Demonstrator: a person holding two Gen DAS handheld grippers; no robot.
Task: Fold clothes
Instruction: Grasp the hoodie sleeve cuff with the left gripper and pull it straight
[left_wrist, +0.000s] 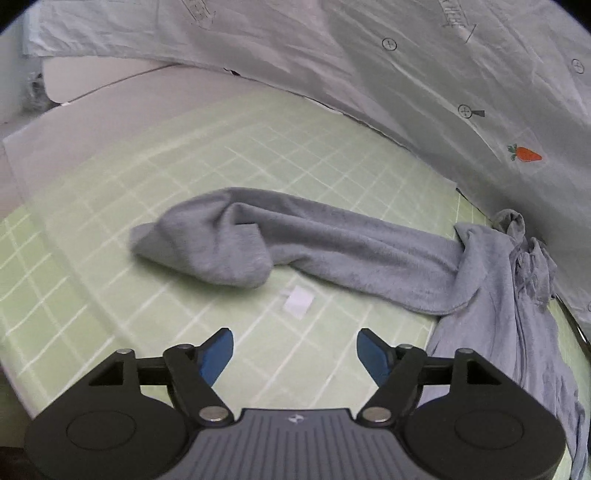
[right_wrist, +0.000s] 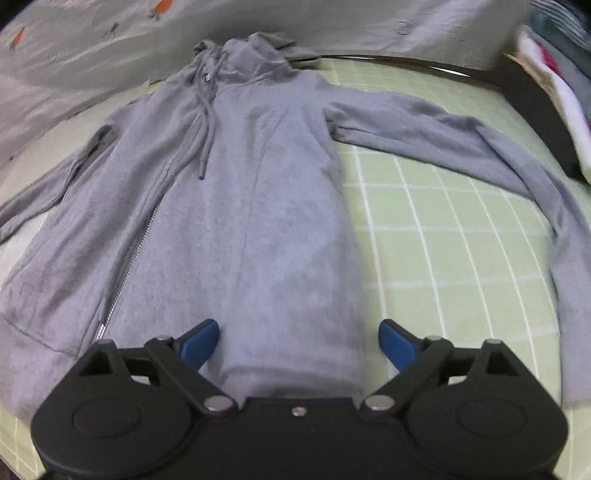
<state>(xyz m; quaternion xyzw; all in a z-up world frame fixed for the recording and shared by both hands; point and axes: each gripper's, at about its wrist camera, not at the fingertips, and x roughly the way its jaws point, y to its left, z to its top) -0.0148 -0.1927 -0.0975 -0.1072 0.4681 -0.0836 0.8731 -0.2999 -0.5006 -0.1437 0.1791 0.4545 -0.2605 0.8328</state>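
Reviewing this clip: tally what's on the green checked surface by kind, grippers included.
Grey hoodie: 1
White paper scrap: 1
Grippers, both open: 2 (left gripper, right gripper)
Total: 4

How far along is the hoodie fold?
Done: the grey zip hoodie lies spread front-up on the green checked sheet. In hand: nothing; left gripper and right gripper are both open. Left: everything. Both sleeves lie outstretched and the body is unfolded.
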